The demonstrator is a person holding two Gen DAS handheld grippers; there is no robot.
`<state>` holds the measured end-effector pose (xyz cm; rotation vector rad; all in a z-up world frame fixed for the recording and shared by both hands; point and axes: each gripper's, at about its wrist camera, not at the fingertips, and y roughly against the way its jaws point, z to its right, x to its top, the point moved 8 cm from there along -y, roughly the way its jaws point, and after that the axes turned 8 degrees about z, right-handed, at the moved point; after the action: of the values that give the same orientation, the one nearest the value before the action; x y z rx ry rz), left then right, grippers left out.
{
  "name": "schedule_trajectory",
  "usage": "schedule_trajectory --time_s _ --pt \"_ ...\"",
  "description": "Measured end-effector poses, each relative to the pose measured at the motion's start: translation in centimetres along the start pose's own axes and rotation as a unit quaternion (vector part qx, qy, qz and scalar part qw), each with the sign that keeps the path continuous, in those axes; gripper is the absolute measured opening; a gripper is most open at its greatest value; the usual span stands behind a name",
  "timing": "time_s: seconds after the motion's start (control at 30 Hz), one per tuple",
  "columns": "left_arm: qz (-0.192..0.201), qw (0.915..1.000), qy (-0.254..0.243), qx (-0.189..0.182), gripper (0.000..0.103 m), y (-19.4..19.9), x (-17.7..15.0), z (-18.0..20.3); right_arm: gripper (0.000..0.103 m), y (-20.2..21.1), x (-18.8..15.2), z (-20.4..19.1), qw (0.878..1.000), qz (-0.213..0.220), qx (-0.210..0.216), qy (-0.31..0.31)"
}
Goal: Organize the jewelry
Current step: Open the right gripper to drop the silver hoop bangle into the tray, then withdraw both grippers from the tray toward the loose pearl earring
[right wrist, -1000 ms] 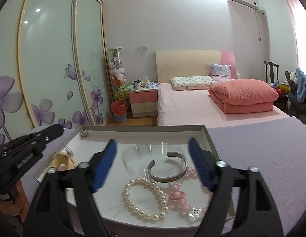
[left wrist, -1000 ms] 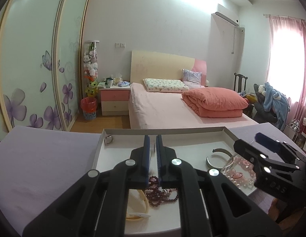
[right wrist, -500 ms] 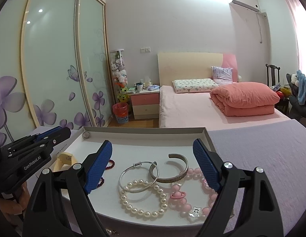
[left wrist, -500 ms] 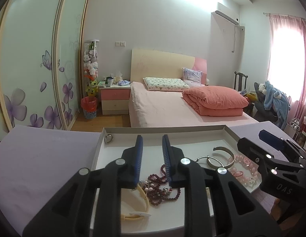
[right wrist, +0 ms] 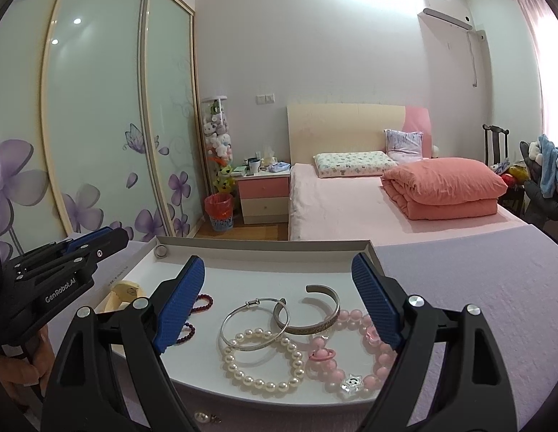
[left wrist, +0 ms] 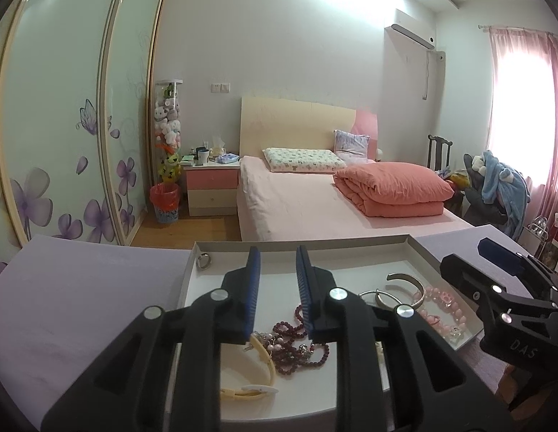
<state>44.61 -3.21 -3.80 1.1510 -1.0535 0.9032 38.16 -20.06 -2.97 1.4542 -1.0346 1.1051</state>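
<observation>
A shallow white tray (left wrist: 300, 243) on a purple-covered table holds the jewelry. My left gripper (left wrist: 278, 255) hovers over the tray's left half, open by a narrow gap with nothing between its blue pads. Below it lie a dark red bead bracelet (left wrist: 297, 349) and a cream hair clip (left wrist: 257, 370). A small ring (left wrist: 203, 261) sits in the far left corner. My right gripper (right wrist: 279, 262) stands wide open over the right half. Beneath it lie a thin silver bangle (right wrist: 255, 324), a silver cuff (right wrist: 311, 315), a pearl bracelet (right wrist: 262, 360) and a pink bead bracelet (right wrist: 372, 370).
The purple tabletop (right wrist: 477, 288) spreads to the right of the tray and also to its left. A small stud (right wrist: 203, 417) lies on the cloth just in front of the tray. Beyond the table are a pink bed (right wrist: 351, 208) and a mirrored wardrobe (right wrist: 99, 126).
My left gripper's jaws went from shut to a narrow gap. The thin silver bangle, unseen on the tray floor a second ago, now lies there against the cuff. The right gripper stayed wide open.
</observation>
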Motion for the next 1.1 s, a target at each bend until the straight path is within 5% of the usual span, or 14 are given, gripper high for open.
schedule_trajectory --time_s 0.5,1.1 --pt "0.007 0.9999 -0.008 0.008 0.027 5.7 -0.5 -1.9 0.084 5.3 -1.8 -2.3 0.999 -0.019 0.031 0.001" --pt "-0.013 0.9989 0.014 0.042 0.035 15.9 -4.3 -6.3 0.084 12.7 -8.6 -5.7 0.99 -0.131 0.047 0.012"
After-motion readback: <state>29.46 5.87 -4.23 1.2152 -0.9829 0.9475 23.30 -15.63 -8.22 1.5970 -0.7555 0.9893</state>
